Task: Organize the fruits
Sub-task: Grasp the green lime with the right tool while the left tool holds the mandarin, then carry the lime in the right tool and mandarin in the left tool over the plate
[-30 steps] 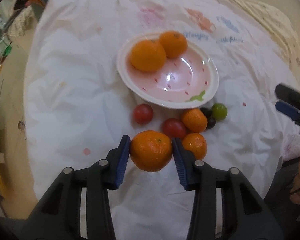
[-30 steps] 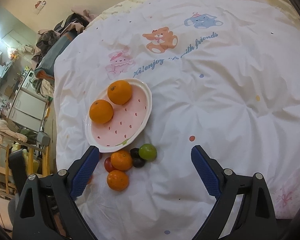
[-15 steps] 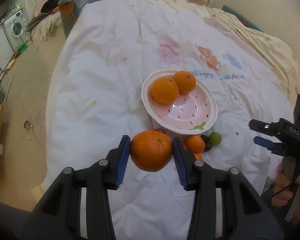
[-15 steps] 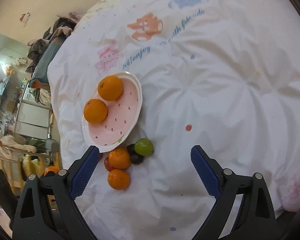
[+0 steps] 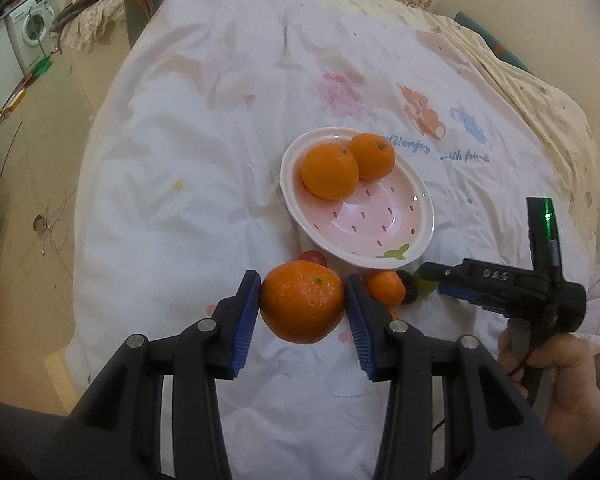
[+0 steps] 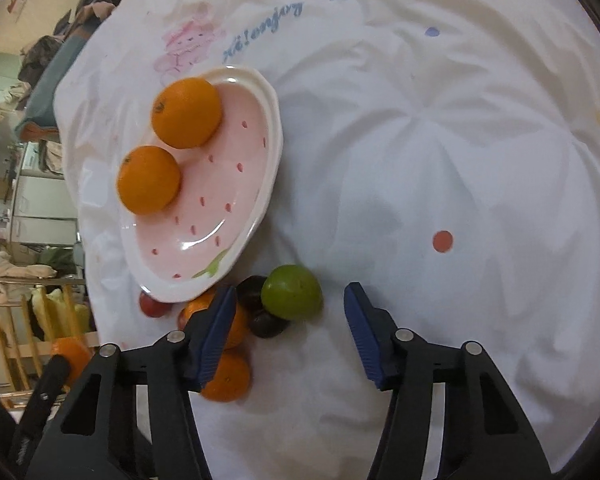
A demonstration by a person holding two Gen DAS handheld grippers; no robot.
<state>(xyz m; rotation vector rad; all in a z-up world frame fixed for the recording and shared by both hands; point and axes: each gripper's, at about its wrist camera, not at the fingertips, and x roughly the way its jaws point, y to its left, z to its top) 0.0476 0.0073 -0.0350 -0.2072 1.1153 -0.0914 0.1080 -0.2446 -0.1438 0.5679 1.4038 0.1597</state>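
2 oranges (image 5: 346, 166) lie side by side, touching, at the far end of the pink strawberry-pattern plate (image 5: 384, 236), which rests on the white bedspread (image 5: 188, 184).

Left gripper (image 5: 303, 306): I read both blue pads pressed against 1 large orange (image 5: 302, 306), which hangs clear of the bedspread, on the near side of the plate rim in the left wrist view. Behind the held fruit I see the top of a red fruit (image 5: 312, 257) at the plate edge.

Right gripper (image 6: 288, 332): its jaws have just been closing and now stand at a medium gap, with neither pad touching fruit. In the right wrist view, the green fruit (image 6: 292, 297) sits on the bedspread between the 2 pads, a little beyond their tips, nearer the left pad than the right. A dark plum-coloured fruit (image 6: 266, 322) touches the green fruit on its left and lies just beside the left pad. 2 small oranges (image 6: 226, 376) lie under and behind that left pad, partly hidden by it. A second red fruit (image 6: 152, 304) shows at the near rim of the plate.

In the left wrist view, a hand (image 5: 564, 376) holds the right gripper's handle low at the right, with the gripper pointing toward the loose fruit cluster near the plate.
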